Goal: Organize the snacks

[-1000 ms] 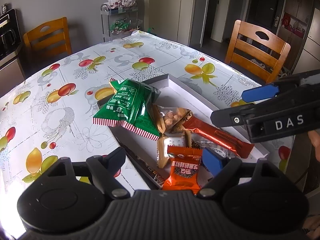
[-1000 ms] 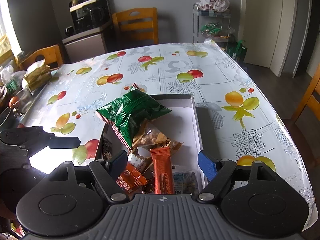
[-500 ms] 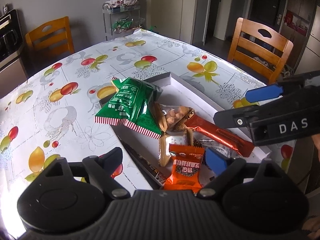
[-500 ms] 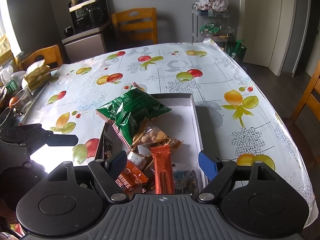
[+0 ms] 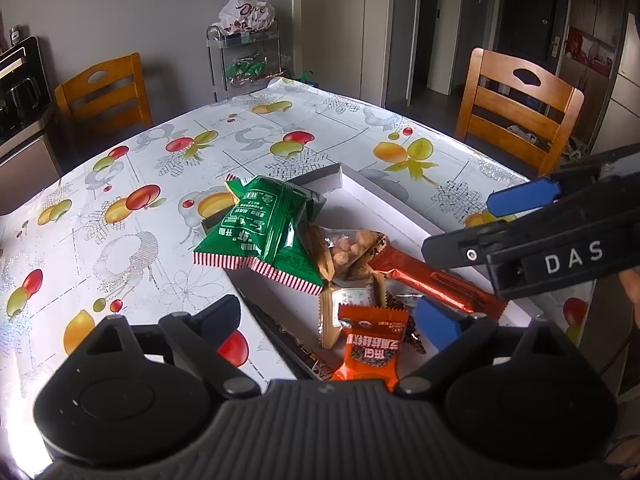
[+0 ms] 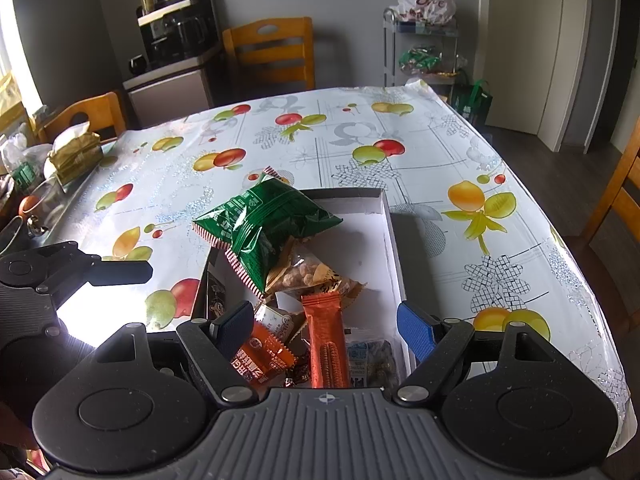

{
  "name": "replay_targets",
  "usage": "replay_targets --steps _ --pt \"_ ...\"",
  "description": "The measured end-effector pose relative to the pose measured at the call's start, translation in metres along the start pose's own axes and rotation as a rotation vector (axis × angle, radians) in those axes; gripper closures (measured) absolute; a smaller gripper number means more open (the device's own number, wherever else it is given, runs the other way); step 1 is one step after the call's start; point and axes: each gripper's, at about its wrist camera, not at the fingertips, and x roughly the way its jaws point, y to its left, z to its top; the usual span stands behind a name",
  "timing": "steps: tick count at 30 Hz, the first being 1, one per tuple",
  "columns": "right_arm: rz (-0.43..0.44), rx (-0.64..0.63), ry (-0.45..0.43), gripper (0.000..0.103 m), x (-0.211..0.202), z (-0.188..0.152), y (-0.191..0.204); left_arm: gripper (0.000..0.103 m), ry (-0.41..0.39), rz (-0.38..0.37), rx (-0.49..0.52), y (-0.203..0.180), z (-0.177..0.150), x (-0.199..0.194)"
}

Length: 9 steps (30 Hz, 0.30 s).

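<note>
A shallow white box (image 5: 384, 204) (image 6: 394, 248) lies on the fruit-print tablecloth with snacks piled in it. A green bag (image 5: 264, 228) (image 6: 264, 220) leans over its far left rim. Below it lie a clear packet of nuts (image 5: 348, 248) (image 6: 308, 276), a long red-orange bar (image 5: 432, 284) (image 6: 326, 344) and a small orange packet (image 5: 370, 348) (image 6: 260, 356). My left gripper (image 5: 330, 320) hovers over the box's near corner with its jaws opening. The orange packet lies loose between and below them. My right gripper (image 6: 325, 330) (image 5: 458, 226) stands open above the bar, gripping nothing.
Wooden chairs (image 5: 520, 112) (image 6: 272, 52) stand around the table. A wire cart (image 6: 420, 48) with bags is at the far end. A tissue pack (image 6: 74, 154) and clutter sit at the table's left edge. The tablecloth (image 6: 500, 240) right of the box ends at the table edge.
The left gripper's jaws have spread a little wider over the orange packet. The right gripper and the snacks have stayed put.
</note>
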Motion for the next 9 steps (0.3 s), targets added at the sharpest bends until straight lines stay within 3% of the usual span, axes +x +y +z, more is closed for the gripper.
replay_targets --steps 9 --pt "0.0 0.0 0.0 0.024 0.0001 0.0001 -0.0002 0.006 0.017 -0.011 0.006 -0.0008 0.0004 0.0014"
